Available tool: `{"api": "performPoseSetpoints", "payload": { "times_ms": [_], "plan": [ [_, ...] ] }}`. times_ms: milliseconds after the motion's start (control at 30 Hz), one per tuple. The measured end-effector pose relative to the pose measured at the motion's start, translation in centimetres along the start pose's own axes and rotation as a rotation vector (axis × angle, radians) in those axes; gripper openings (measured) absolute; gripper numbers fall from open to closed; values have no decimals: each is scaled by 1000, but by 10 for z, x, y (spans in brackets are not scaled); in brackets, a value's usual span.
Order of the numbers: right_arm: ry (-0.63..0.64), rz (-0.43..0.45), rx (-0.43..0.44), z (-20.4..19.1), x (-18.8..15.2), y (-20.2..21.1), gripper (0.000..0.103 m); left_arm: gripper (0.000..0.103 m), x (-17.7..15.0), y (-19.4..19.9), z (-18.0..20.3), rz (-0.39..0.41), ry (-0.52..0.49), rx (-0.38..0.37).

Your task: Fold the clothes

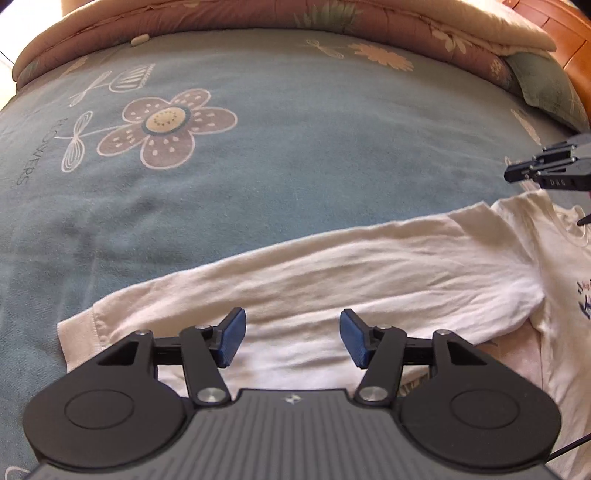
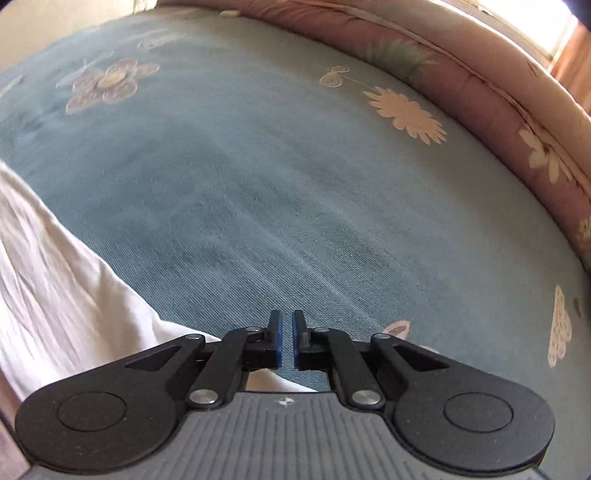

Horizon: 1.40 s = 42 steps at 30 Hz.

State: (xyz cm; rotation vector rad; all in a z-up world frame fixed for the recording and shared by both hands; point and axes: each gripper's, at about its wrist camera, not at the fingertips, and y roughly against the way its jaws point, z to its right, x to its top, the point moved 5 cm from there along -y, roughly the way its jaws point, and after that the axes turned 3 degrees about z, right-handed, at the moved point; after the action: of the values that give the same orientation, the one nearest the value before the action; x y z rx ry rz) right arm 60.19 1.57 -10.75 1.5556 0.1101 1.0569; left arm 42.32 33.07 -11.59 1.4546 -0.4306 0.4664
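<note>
Seemingly empty right tongs (image 2: 287, 339) downward-tilted.

bed: blue sheet (image 1: 295, 147) with printed flowers | far edge: rolled pink floral quilt (image 1: 258, 14) | right: green pillow (image 1: 546, 85), wooden headboard (image 1: 576, 44)

Left gripper (image 1: 291, 338): pitched steeply down, jaws roughly half open, blue pads (image 1: 232, 338) facing each other across a clear gap, nothing pinched between them. Linkage arms splay symmetrically off the body.

Right gripper (image 2: 287, 339): also pitched steeply down, jaws nearly together, only a thin slit between the pads (image 2: 277, 341), nothing caught in it. Linkage arms are folded inward.

From the left wrist view, the right gripper (image 1: 517, 173) shows side-on at the far right edge, fingers pointing left, raised clear of the surface below. No hands or sleeves visible.
</note>
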Motion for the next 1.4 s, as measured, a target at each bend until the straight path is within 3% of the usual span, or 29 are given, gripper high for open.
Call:
{"api": "performPoseSetpoints", "payload": {
  "times_ms": [133, 233, 333, 467, 567, 667, 733, 833, 900, 967, 1067, 1167, 1267, 1400],
  "plan": [
    [-74, -21, 116, -30, -13, 17, 14, 57, 0, -7, -7, -15, -38, 63],
    [-109, -66, 170, -60, -28, 14, 14, 57, -8, -17, -19, -58, -5, 103],
    [-149, -56, 154, -78, -30, -5, 12, 59, -15, -16, -30, -58, 56, 110],
    [-249, 24, 146, -76, 1, -29, 12, 61, -21, -11, -39, -94, 81, 145],
    [-301, 30, 142, -68, 14, -30, 15, 57, -15, -2, -43, -97, 91, 161],
    [-294, 65, 143, -68, 13, -1, 20, 58, -5, 6, -38, -35, 38, 142],
    [-287, 33, 105, -69, -1, 5, 23, 58, -1, 2, -35, -22, 6, 137],
    [-277, -16, 48, -71, -21, 13, 23, 59, -10, -14, -37, -68, 15, 159],
    [-294, -33, 34, -72, -28, 0, 23, 65, -18, -13, -44, -67, 65, 166],
    [-303, -13, 24, -72, -25, -12, 23, 70, -25, -11, -51, -74, 98, 182],
    [-283, 17, 22, -69, -8, -22, 25, 70, -25, -4, -59, -106, 105, 210],
    [-258, 36, 20, -69, -3, -6, 26, 65, -13, 10, -51, -65, 47, 209],
    [-255, 25, 48, -78, -15, 23, 28, 67, -5, 18, -34, -8, 2, 150],
    [-265, -32, 113, -108, -42, 48, 28, 67, -18, 4, -14, -39, -97, 137]
  ]
}}
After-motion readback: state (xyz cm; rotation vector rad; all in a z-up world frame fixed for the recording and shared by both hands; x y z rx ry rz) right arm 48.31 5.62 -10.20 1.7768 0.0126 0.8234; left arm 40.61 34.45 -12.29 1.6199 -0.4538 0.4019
